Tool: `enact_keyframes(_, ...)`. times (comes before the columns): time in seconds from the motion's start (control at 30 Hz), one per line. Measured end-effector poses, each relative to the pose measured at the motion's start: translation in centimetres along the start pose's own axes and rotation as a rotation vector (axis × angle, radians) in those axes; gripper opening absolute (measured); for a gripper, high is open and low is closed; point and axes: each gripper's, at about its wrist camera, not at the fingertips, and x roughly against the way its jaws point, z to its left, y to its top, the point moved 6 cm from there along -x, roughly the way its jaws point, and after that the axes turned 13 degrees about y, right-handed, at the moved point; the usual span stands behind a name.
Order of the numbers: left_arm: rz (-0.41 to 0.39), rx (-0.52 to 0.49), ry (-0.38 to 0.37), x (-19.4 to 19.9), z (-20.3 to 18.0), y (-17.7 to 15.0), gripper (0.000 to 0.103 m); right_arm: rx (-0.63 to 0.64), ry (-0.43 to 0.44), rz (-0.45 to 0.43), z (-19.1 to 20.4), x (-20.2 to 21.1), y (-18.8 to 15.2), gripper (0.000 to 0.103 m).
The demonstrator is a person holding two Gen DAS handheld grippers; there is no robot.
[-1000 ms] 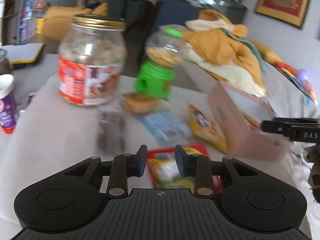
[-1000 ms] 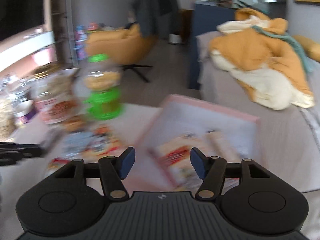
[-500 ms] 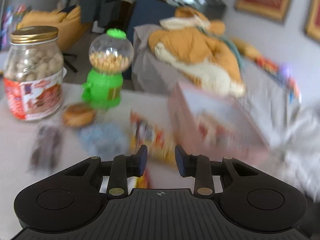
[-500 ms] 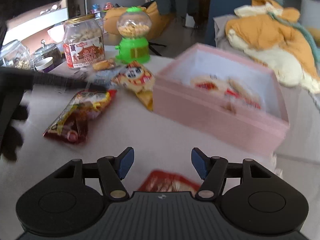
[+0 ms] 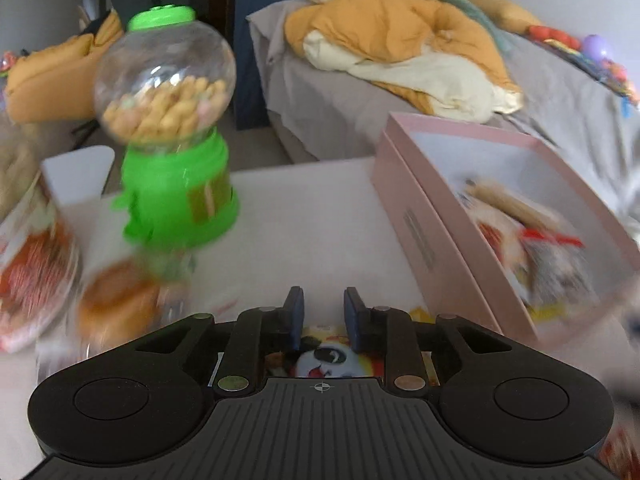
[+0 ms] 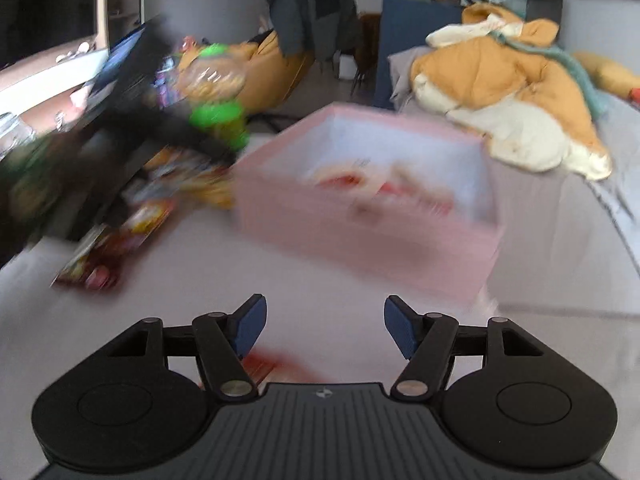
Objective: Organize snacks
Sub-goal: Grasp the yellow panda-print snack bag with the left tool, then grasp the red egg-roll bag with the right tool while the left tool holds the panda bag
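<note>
Soft, even daylight fills both views, with no hard shadows or glare. Motion blur smears everything ahead of the jaws, worst left of them in the right wrist view; the gripper bodies stay sharp. Fisheye distortion bends the edges and darkens the corners

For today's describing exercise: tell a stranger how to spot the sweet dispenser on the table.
Start at the open pink box on the white table, then look left across the bare tabletop. There stands the dispenser, upright, with blurred snack packets beside it. Only it has a bright green base and cap with a clear globe of tan sweets between.
</note>
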Motion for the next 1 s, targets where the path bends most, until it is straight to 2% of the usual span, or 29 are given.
enact_keyframes(0.07,0.006,0.009,-0.005,1.7,0.4,-1.6,0.026,-0.026,-0.025,-0.003,-1.9,-1.2,1.9,0.068)
enact_keyframes(0.2,0.029,0.088,-0.023,4.6,1.2,-4.7,0.026,-0.157,0.045,0.005,-4.8,-4.2,4.4,0.068)
enact_keyframes(0.27,0.035,0.104,-0.053,5.8,1.0,-5.8,0.026,-0.205,0.049,0.014,-5.6,-5.3,4.8,0.068)
enact_keyframes(0.4,0.046,0.081,-0.129,7.2,-0.9,-6.8,0.026,-0.191,0.145,0.053,-3.5,-5.9,3.9,0.068)
enact_keyframes(0.57,-0.070,-0.039,-0.017,10.3,-3.5,-6.8,0.026,-0.061,0.098,0.080,-0.5,-4.0,1.5,0.068)
enact_keyframes(0.67,-0.066,-0.084,-0.045,11.0,-5.6,-6.7,0.030,-0.011,0.097,0.091,0.1,-1.5,-0.3,0.068)
enact_keyframes(0.8,-0.093,-0.181,0.026,10.8,-8.1,-7.1,0.031,-0.014,0.128,0.124,0.4,0.8,-2.6,0.068)
enact_keyframes(1.0,-0.086,-0.206,0.039,10.7,-9.4,-7.8,0.035,-0.025,0.184,0.132,1.8,3.4,-4.7,0.069)
